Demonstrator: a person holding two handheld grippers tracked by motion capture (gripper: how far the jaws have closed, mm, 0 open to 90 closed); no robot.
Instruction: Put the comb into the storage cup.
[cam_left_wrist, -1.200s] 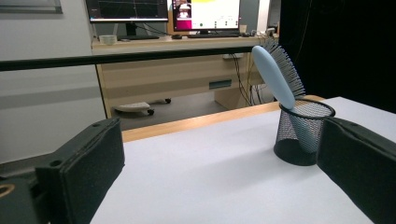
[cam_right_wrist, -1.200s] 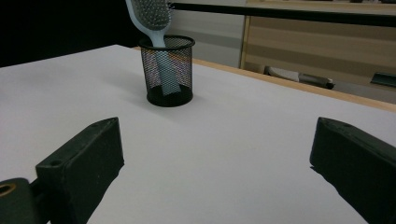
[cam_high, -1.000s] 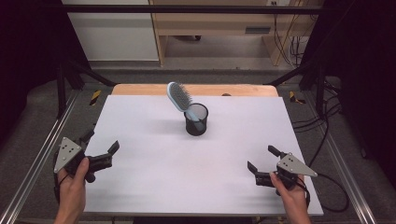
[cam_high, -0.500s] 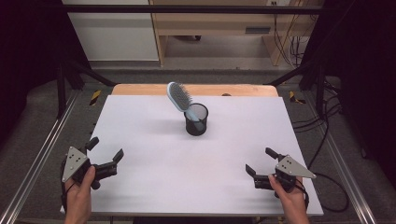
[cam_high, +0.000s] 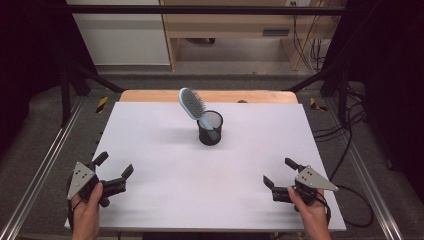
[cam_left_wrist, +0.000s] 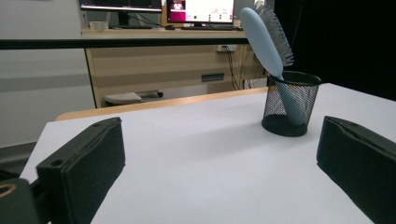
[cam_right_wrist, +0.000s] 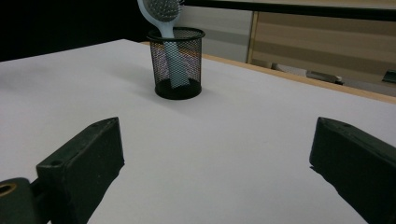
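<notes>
A black mesh cup (cam_high: 210, 128) stands upright on the white table (cam_high: 150, 135), a little behind its middle. A light blue hairbrush (cam_high: 192, 102) stands handle-down in it and leans to the left. My left gripper (cam_high: 114, 165) is open and empty near the front left corner, far from the cup. My right gripper (cam_high: 279, 171) is open and empty near the front right corner. In the left gripper view the cup (cam_left_wrist: 290, 103) and the brush (cam_left_wrist: 268, 35) show beyond my gripper (cam_left_wrist: 219, 154). In the right gripper view the cup (cam_right_wrist: 177, 63) and the brush (cam_right_wrist: 161, 11) stand far ahead of my gripper (cam_right_wrist: 215, 149).
A wooden strip (cam_high: 150, 96) runs along the table's far edge. Metal rails (cam_high: 45, 165) flank the table on both sides, and cables (cam_high: 350, 150) lie on the floor to the right. A wooden desk (cam_left_wrist: 154, 65) with monitors stands behind the table.
My left gripper has drifted a little toward the front edge and to the right. The right gripper has barely shifted. Cup and brush have not moved.
</notes>
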